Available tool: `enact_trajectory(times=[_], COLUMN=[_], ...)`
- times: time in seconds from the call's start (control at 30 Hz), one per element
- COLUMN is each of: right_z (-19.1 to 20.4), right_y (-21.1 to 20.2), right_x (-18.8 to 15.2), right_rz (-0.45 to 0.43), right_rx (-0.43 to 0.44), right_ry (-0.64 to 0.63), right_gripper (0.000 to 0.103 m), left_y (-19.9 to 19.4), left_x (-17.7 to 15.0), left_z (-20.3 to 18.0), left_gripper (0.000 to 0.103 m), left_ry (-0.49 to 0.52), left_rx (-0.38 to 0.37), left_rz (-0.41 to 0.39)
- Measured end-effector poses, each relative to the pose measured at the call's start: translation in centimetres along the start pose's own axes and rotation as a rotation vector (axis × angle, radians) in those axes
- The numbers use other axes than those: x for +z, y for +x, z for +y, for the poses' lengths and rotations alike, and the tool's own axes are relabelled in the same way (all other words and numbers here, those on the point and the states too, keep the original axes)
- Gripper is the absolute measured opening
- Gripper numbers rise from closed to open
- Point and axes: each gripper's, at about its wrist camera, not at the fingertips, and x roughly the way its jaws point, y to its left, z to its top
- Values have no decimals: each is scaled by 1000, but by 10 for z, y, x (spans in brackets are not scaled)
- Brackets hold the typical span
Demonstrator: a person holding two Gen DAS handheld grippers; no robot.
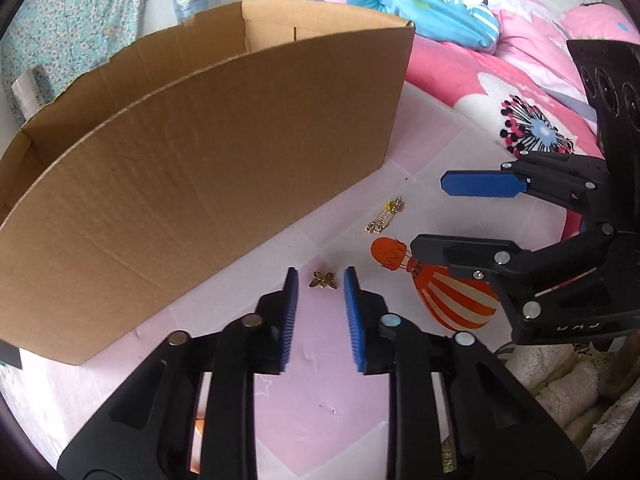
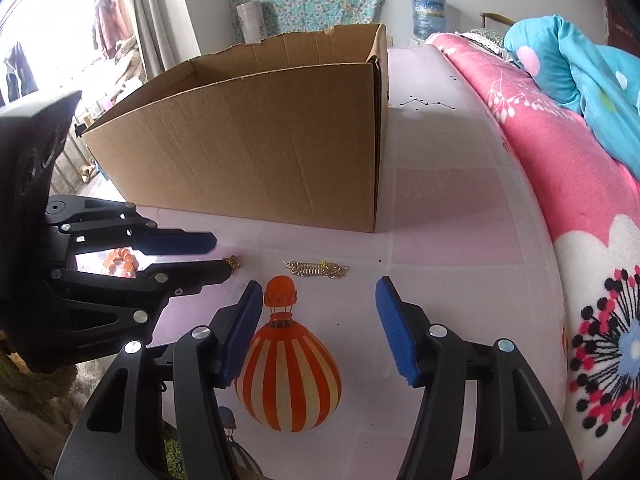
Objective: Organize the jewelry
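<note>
**Two hand-held grippers over jewelry on the bed**

The left hand-held gripper (image 1: 320, 280) stands narrowly parted around a small gold butterfly charm (image 1: 323, 280); its pads are not touching it. The charm lies on the pink sheet (image 1: 320, 380), near the cardboard box (image 1: 200, 160)'s front wall. The right hand-held gripper (image 2: 318, 292) is open and empty, with a gold chain (image 2: 318, 269) lying just past its tips. Bare sheet runs between the box's right edge and the pink floral blanket (image 2: 560, 160).

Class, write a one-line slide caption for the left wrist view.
Left gripper brackets a gold butterfly charm beside a cardboard box; right gripper open near a gold chain.
</note>
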Motion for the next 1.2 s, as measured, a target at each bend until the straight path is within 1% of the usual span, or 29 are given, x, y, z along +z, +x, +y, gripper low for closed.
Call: enact_trajectory(times=[0.1, 0.37, 0.47, 0.5, 0.63, 0.97, 1.03, 1.1, 1.2], right_z=[-2, -3, -3, -3, -3, -3, -4, -4, -4], right_y=[1, 4, 4, 4, 4, -1, 0, 0, 3], right_x=[0, -2, -2, -2, -2, 0, 1, 2, 4], right_rz=[0, 12, 13, 13, 15, 2, 3, 5, 12], right_rx=[1, 1, 1, 0, 1, 2, 3, 8, -1], right_ry=[5, 17, 20, 21, 25, 34, 34, 37, 31], right_gripper=[58, 57, 58, 57, 57, 57, 52, 51, 43], left_y=[5, 5, 6, 6, 7, 0, -2, -4, -6], left_x=[-1, -1, -1, -1, -2, -8, -11, -13, -16], left_z=[0, 0, -2, -3, -5, 1, 4, 5, 8], left_gripper=[19, 18, 16, 13, 12, 12, 12, 12, 12], left_ry=[16, 51, 60, 60, 71, 25, 9, -3, -22], left_rx=[1, -1, -2, -4, -2, -1, 6, 11, 17], left_rz=[15, 8, 2, -1, -11, -5, -2, -1, -2])
